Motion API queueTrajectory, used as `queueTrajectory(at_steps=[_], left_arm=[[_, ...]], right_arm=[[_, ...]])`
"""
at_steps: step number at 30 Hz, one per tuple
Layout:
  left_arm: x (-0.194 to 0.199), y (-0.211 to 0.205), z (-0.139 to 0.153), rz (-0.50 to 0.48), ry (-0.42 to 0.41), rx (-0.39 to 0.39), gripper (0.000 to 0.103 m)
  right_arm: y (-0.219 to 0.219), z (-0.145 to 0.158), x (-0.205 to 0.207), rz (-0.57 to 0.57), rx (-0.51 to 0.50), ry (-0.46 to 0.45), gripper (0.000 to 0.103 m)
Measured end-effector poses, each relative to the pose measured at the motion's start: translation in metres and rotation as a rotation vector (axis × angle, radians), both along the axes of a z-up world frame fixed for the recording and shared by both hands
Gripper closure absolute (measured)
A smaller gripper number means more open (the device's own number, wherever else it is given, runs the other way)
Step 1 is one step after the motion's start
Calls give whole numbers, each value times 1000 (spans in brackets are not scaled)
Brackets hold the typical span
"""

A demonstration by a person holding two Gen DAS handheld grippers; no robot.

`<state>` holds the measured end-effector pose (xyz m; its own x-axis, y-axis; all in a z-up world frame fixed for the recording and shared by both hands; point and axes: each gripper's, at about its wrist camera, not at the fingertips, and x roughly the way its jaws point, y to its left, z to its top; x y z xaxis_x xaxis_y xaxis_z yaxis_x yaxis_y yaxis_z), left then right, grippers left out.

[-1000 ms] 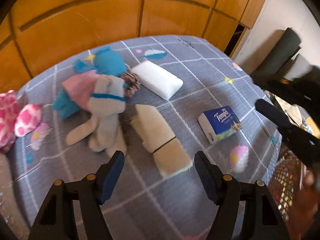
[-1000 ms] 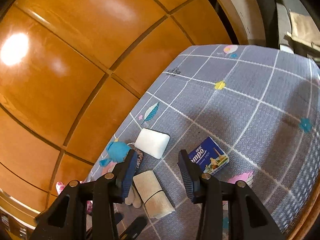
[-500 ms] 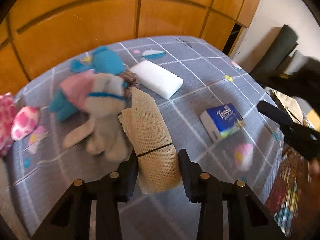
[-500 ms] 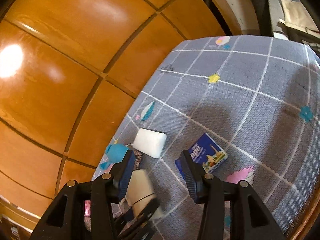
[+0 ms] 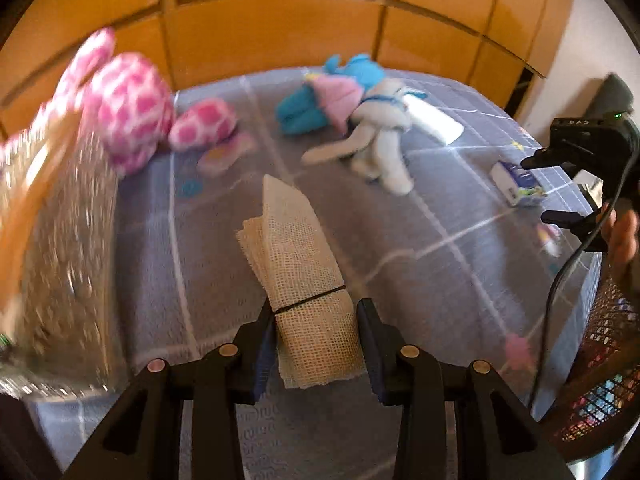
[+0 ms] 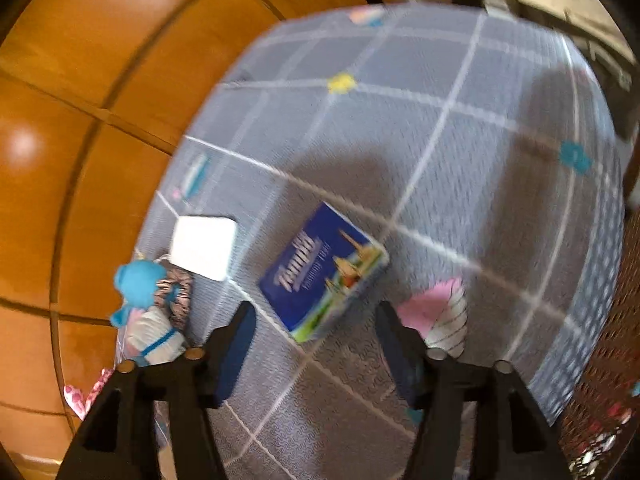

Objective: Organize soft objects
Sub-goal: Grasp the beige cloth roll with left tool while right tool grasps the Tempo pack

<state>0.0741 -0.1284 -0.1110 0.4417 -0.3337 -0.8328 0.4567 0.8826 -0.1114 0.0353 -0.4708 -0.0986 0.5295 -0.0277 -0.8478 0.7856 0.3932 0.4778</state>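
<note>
My left gripper (image 5: 316,340) is shut on a folded beige mesh cloth (image 5: 300,264) with a black band, lifted above the grey checked bedspread (image 5: 420,248). A blurred glittery container (image 5: 60,240) fills the left edge of the left wrist view. My right gripper (image 6: 316,344) hangs above the blue tissue pack (image 6: 324,272), its jaws opening, nothing pressed between them; it also shows at the right of the left wrist view (image 5: 560,192). A grey plush (image 5: 380,148), blue plush (image 5: 316,100), pink spotted plush (image 5: 132,108) and white pack (image 6: 204,244) lie on the bedspread.
Orange wooden cabinet panels (image 5: 280,28) back the bed. A wire mesh basket (image 5: 600,380) sits at the lower right of the left wrist view and its edge (image 6: 600,360) at the right of the right wrist view. A person's hand (image 5: 624,236) holds the right gripper.
My left gripper closed on the beige cloth, lifted it and swung left toward the glittery container. My right gripper dropped toward the tissue pack and its jaws widened.
</note>
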Motion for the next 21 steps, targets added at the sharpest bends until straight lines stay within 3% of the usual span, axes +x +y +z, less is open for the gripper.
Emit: queueTrajectory(at_steps=[2,6,14,21], left_arm=[[1,7,-3,8,11,-40,63],[-1,9,-5,6,-2,-42,62],[0,10,-4,22,-6,-60,60],[1,13,-3,26,-9,-71,60]], right_arm=[[-5,-9,2,-31,38,2,37],[-10,-9,22,-29,-16,38,36],[16,-8,88,239,-280,165,36],[10,-10,85,187,-272,145,35]])
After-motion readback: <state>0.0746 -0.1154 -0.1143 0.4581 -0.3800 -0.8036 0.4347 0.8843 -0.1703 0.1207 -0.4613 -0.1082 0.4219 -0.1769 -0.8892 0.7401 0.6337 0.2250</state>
